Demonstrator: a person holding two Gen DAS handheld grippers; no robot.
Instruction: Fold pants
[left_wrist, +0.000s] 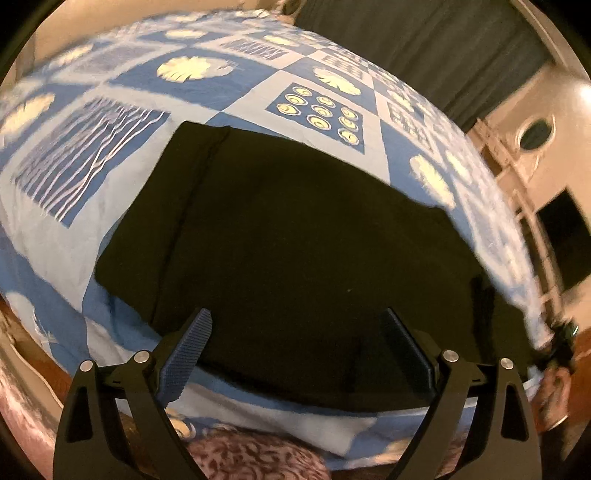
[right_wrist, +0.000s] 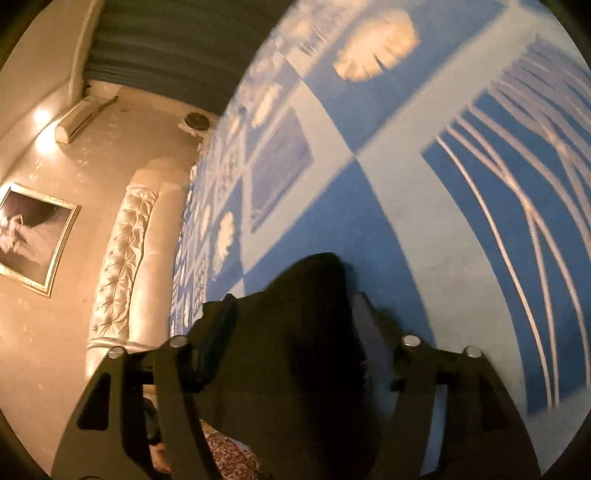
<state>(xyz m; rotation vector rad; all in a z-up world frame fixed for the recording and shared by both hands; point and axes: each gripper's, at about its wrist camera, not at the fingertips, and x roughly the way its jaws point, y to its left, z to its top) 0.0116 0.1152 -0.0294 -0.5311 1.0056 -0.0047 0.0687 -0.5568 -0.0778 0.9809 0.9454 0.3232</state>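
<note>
Folding was midway: black fabric pants (left_wrist: 288, 229) filled mid-frame on the blue patterned bedspread (left_wrist: 122, 192). Left gripper (left_wrist: 295, 354) gaped empty; right gripper (right_wrist: 291, 325) pinched cloth, probably to carry across.

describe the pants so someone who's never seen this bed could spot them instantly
Start from the bed, covered by a blue-and-white patchwork bedspread with leaf and stripe squares. Near its front edge, ahead of the open left gripper, lie the pants. They are the only plain black, unpatterned shape on the spread.

Black pants (left_wrist: 295, 229) flat on blue bedspread (left_wrist: 122, 206) (folded); left hand-held gripper (left_wrist: 299, 328) spread wide above.
</note>
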